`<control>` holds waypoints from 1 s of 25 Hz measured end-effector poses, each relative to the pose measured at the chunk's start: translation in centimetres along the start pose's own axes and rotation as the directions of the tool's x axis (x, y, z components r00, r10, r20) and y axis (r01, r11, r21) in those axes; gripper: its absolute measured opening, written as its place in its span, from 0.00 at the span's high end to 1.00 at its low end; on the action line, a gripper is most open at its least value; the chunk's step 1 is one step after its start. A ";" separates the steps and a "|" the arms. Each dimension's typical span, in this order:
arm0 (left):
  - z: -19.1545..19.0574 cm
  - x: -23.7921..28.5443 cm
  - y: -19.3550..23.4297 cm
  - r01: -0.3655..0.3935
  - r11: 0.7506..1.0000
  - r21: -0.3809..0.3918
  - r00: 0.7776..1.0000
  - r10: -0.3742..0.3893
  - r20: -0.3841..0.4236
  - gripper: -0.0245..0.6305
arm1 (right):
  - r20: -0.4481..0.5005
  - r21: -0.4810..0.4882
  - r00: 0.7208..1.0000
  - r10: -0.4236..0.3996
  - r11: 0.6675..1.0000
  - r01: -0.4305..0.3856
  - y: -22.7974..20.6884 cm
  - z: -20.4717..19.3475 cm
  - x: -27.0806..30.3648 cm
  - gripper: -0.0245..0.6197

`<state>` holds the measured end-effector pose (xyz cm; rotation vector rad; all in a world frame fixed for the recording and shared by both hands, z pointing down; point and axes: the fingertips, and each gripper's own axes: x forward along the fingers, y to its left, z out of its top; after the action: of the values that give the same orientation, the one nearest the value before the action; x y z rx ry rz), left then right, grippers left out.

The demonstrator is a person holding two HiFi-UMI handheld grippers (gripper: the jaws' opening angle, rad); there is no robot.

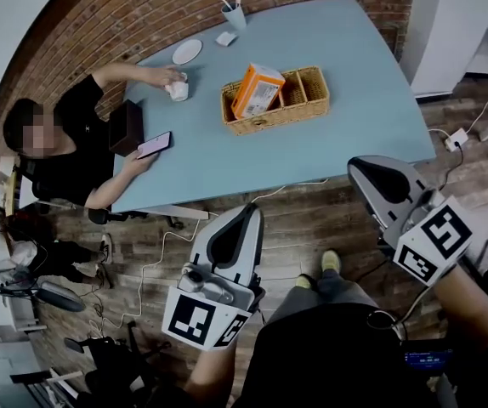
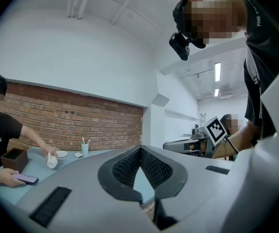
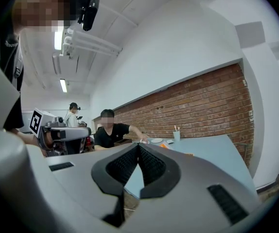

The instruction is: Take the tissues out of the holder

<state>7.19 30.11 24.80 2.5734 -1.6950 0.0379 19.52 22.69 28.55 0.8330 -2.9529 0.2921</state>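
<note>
I have both tools drawn back on my own side, well short of the wicker basket (image 1: 271, 124) that serves as the holder, because I have not yet begun the reach. My left gripper (image 1: 246, 216) has its jaws pressed fully together with nothing between the pads, and my right gripper (image 1: 366, 171) is closed and empty in the same way. I judge both will need to open before either can take anything. The orange tissue pack (image 1: 257, 90) stands tilted in the basket's left section, its top poking above the rim. That should give me an edge to pinch from above. The compartment to the right of it looks empty. The basket sits on the blue table (image 1: 346, 49). A seated person (image 1: 74, 143) beyond the basket's left end is handling a white cup (image 1: 178, 88), well apart from the basket, so my approach from the near side looks free.
</note>
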 end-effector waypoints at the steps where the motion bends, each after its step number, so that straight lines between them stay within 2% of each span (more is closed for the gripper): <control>1: -0.1 0.3 -0.1 -0.001 1.000 0.000 1.000 0.001 -0.007 0.96 | 0.001 0.011 1.000 0.001 1.000 -0.001 -0.3 -0.1 0.1 0.97; 8: -0.5 1.7 -1.2 0.027 0.999 0.018 0.998 -0.026 -0.063 0.96 | 0.018 0.066 1.000 0.009 0.998 -0.010 -1.5 -0.5 0.4 0.97; 14: -0.8 2.3 -1.6 0.062 0.998 0.009 0.996 -0.061 -0.064 0.96 | 0.014 0.068 1.000 -0.004 0.998 0.003 -1.8 -0.9 0.7 0.97; 25: -1.1 2.9 2.6 0.060 0.998 -0.029 0.998 -0.061 -0.028 0.96 | -0.013 0.016 1.000 -0.017 1.000 0.017 -2.0 -0.2 4.4 0.97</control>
<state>5.99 26.53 26.10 2.5888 -1.5954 0.0480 16.85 18.84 29.52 0.8544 -2.9336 0.3201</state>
